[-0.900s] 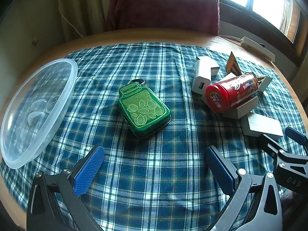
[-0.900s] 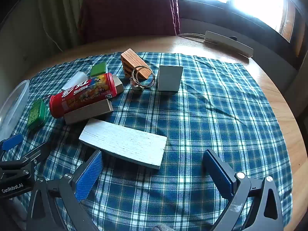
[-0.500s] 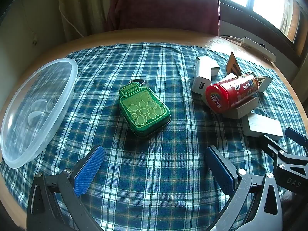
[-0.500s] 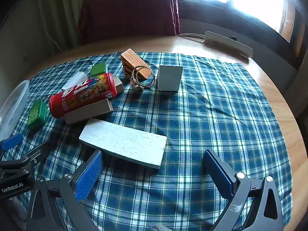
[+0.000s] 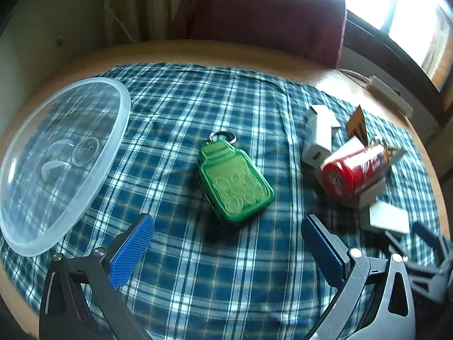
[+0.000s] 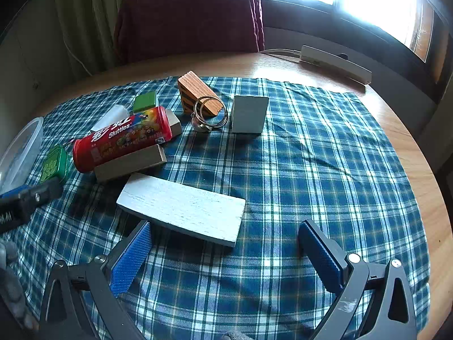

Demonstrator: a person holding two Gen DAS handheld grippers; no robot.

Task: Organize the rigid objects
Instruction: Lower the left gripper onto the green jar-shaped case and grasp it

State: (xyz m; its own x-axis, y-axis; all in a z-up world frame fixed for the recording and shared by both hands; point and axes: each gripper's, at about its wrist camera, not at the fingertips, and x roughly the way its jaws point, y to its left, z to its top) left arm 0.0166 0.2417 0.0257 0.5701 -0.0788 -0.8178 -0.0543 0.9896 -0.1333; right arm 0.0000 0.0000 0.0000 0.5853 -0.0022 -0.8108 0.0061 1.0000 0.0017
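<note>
The green tin [image 5: 235, 182] lies flat on the checked cloth [image 5: 198, 269] in the middle of the left view, just above the gap between the left gripper [image 5: 226, 250] fingers, not touching them. Those fingers are spread wide and hold nothing. The right gripper [image 6: 225, 255] fingers are spread too, with the white block [image 6: 184, 208] just above them.
</note>
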